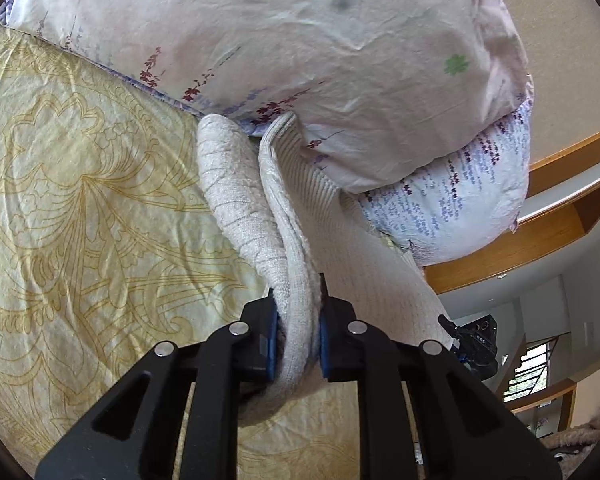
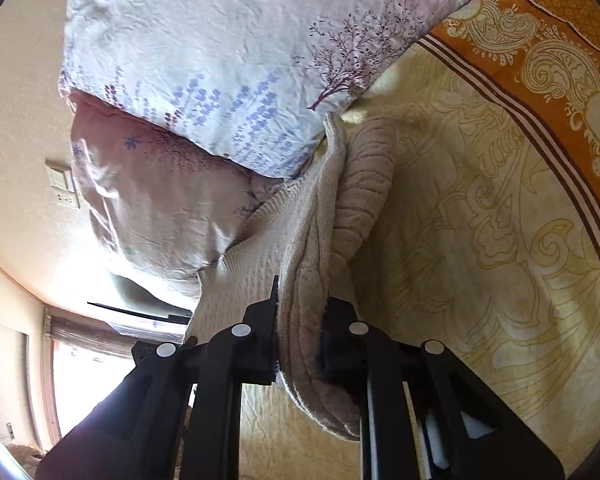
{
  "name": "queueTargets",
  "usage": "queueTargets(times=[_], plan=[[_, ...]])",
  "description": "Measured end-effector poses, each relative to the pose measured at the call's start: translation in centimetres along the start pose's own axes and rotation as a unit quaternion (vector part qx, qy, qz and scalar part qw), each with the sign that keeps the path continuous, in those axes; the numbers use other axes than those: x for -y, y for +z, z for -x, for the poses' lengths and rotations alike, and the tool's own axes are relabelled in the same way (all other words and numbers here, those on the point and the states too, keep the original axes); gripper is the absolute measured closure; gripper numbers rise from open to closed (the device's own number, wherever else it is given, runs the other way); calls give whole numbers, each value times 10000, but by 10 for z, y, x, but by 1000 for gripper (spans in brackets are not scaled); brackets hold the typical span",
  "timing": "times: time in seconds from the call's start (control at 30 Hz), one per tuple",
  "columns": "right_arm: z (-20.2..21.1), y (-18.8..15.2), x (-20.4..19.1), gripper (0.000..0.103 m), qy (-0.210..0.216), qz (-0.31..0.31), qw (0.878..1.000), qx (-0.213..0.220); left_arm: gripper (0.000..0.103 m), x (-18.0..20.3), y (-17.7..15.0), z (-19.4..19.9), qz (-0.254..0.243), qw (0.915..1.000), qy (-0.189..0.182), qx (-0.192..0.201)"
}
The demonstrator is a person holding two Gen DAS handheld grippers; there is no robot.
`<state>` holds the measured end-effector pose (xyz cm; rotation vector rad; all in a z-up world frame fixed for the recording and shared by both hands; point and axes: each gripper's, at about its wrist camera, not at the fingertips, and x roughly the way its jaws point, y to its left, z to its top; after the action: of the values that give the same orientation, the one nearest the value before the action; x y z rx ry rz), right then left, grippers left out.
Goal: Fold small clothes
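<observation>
Left hand-held gripper [image 1: 298, 320] is clamped tight on a bunched edge of the cream knit garment [image 1: 236, 200], low in its frame, and the right hand-held gripper [image 2: 300, 336] pinches another thick fold of it the same way. Soft, limp and light by the look of it, the knit should sag between the 2 holds, so corners or hems look like the best grips. From both, it trails up-frame over the yellow bedspread [image 1: 80, 200] to the floral pillows [image 1: 300, 40].

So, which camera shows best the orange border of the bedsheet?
The right wrist view: the orange paisley border runs along its upper right edge, beside the yellow sheet. The left wrist view shows only yellow sheet, no border.
</observation>
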<state>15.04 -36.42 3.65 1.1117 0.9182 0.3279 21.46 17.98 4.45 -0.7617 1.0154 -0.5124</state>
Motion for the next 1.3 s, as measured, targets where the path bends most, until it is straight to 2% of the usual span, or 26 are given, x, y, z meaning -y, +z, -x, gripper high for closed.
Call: queueTargets(times=[0.1,0.17,0.23,0.33,0.37,0.4,0.43,0.47,0.5,0.57,0.67,0.73,0.8,0.9,0.93,0.97,1.0,1.03,1.07,1.1,1.23,1.3], plan=[[11,-10,2,88,140,-165,9998,39,89,0,-9,13,167,9994,-309,-37],[20,-16,11,88,-49,-209,9998,39,89,-4,-18,22,197,9992,-344,-63],[21,-21,25,88,-412,-361,9985,8,89,-13,-23,21,168,9998,-3,-144],[4,-23,38,87,-1344,-245,9900,-348,86,-25,-29,1,51,9962,721,-491],[1,-23,38,84,-1490,-225,9877,-424,83,-26,-31,-4,12,9941,924,-565],[1,-21,34,82,-1586,-181,9863,-419,75,-27,-31,-6,-9,9926,1056,-593],[4,-18,29,74,-1689,-86,9850,-342,68,-25,-29,-4,-52,9913,1189,-564],[8,-14,23,59,-1886,36,9818,-226,51,-22,-27,-1,-117,9898,1343,-466],[13,-8,15,52,-2084,183,9779,-46,35,-19,-24,5,-175,9873,1541,-337],[20,4,4,48,-2016,426,9780,323,32,-15,-13,14,-286,9860,1643,-51],[5,23,-13,48,-1895,798,9776,445,32,-6,4,13,-476,9858,1605,110],[-17,33,-16,48,-2003,1078,9731,376,34,3,16,-3,-735,9815,1766,5],[-37,44,-14,51,-2068,1159,9712,221,40,8,25,-25,-971,9754,1970,-173],[-60,50,-9,53,-2213,1186,9680,36,47,9,33,-50,-1049,9704,2137,-405],[-66,51,-8,54,-2248,1201,9670,-20,49,11,35,-57,-1087,9686,2197,-424],[-70,50,-8,61,-2264,1258,9659,-55,52,11,36,-61,-1120,9676,2222,-426],[-74,49,-9,65,-2324,1352,9631,-79,61,11,37,-64,-1136,9674,2224,-414],[-75,48,-10,85,-2322,1448,9618,-97,69,11,38,-66,-1120,9682,2197,-410],[-76,47,-11,94,-2283,1481,9622,-139,92,11,40,-68,-1094,9697,2143,-432],[-73,47,-13,94,-2280,1496,9621,-71,95,12,41,-69,-1073,9696,2154,-434],[-53,51,-24,94,-2139,1447,9651,427,97,26,48,-63,-1275,9689,2116,-116],[-42,55,-30,94,-2099,1390,9652,714,97,30,56,-58,-1178,9718,2040,132]])
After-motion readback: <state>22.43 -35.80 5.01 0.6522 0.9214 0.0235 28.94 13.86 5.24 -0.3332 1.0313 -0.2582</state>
